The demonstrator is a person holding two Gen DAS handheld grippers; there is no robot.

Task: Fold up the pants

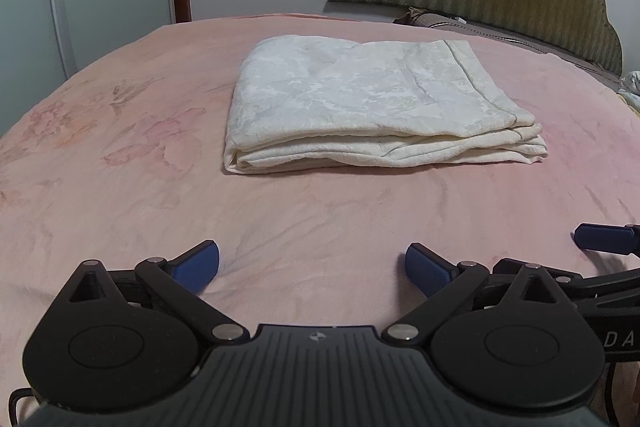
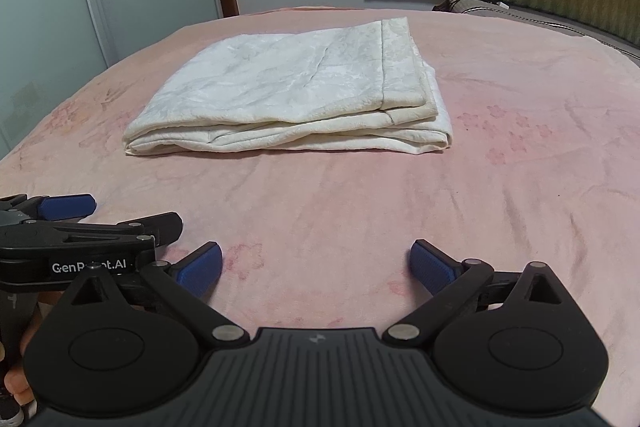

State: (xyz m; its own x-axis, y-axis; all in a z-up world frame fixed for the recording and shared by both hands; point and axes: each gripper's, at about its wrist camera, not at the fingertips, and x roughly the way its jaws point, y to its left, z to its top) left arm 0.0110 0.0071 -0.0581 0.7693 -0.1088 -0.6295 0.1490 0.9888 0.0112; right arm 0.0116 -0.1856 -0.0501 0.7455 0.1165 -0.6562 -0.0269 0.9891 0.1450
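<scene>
Pants [image 1: 372, 103]: cream, textured cloth, folded into a layered rectangle on the pink bedspread [image 1: 120, 187], at 12 o'clock from both grippers, well apart from them.
Left gripper [image 1: 312, 267]: jaws spread wide, holding nothing, low over the bedspread.
Right gripper [image 2: 316, 267]: likewise released and empty, just beside the left.
Handling: likely soft, light, limp; layers may slip apart.
Hold: pinch all layers at the near corners, 10 and 2 o'clock.
Progress: fold looks essentially complete.
</scene>
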